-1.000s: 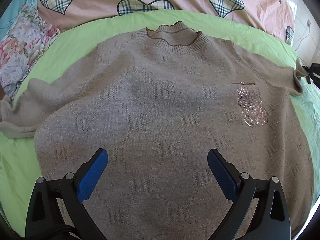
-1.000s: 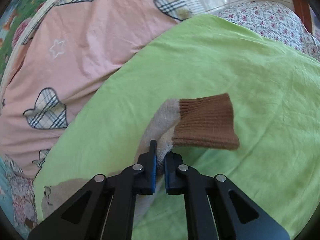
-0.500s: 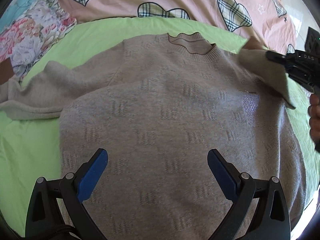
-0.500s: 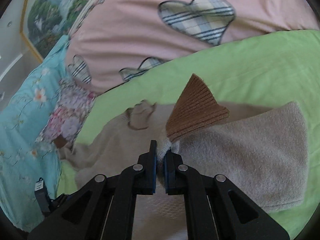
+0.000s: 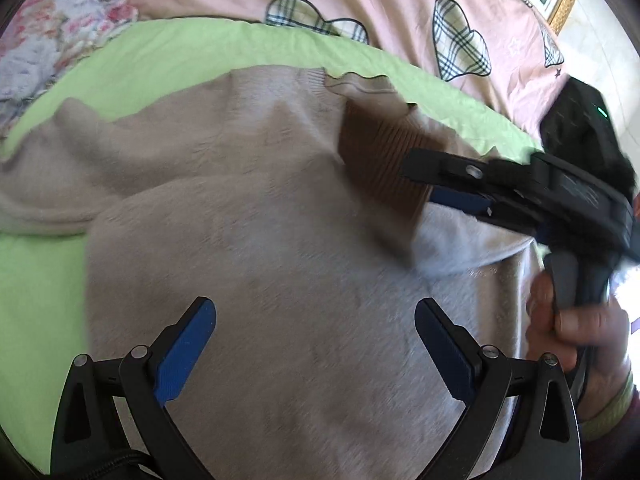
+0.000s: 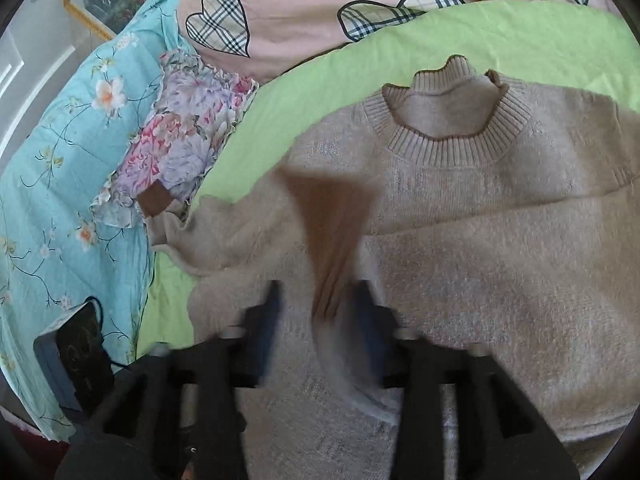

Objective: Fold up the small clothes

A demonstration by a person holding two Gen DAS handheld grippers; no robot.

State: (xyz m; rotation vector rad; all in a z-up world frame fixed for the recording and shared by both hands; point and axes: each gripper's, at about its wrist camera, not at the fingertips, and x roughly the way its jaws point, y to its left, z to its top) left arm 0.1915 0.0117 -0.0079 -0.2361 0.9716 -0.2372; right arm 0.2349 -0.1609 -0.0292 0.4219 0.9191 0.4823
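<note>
A beige knit sweater lies flat on the green sheet, collar away from me. Its right sleeve, with a brown ribbed cuff, is folded over the chest. My right gripper hangs over the chest with its jaws apart; the brown cuff drops out between them, blurred. The right gripper also shows in the left wrist view, coming in from the right. My left gripper is open and empty above the sweater's lower body. The other sleeve lies stretched out to the left.
A pink quilt with plaid hearts lies beyond the sheet. Floral fabric and a turquoise floral cover lie to the left. A dark device sits at the lower left of the right wrist view.
My right gripper carried the sleeve over the chest and has opened, letting the brown cuff go. The left gripper shifted left over the sweater and stays open.
</note>
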